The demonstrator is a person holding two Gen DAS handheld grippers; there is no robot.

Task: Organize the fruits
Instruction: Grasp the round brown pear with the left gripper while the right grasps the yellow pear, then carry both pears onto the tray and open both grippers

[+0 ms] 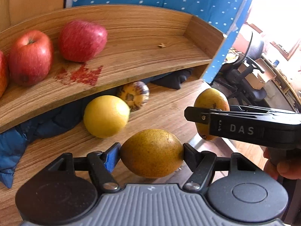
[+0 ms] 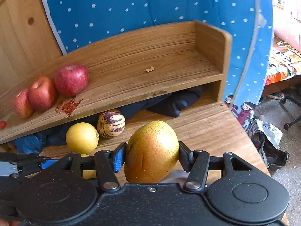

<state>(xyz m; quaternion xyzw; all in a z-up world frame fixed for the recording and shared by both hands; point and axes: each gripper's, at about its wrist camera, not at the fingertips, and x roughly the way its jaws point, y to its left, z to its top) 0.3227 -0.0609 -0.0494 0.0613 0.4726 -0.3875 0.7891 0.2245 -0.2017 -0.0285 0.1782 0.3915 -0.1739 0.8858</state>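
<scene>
Left gripper pinches a brown-speckled pear across its width, both pads touching the skin, fruit held above the wooden desk. Right gripper does the same with a second pear, this one greener-yellow on top with an orange-brown flank (a thin scratch shows on the lower front). In the left view the right gripper comes in from the right edge, its pear partly hidden behind the black finger marked "DAS"; a hand shows under it.

Wooden shelf sits on the desk against a blue dotted backdrop. Three red apples on the shelf's left part: one at the far left, one in the middle, one rightmost, in a row and close together; can't tell whether they touch. Red smear on the shelf's front edge just below the apples. Small tan scrap lies mid-shelf; right half of the shelf is otherwise bare wood.

On the desk just in front of the shelf's lower opening: a yellow round fruit and a purple-striped pepino melon, side by side, looks like contact. Dark blue clothing is stuffed under the shelf behind them. Office chair visible past the desk edge in the left view.
</scene>
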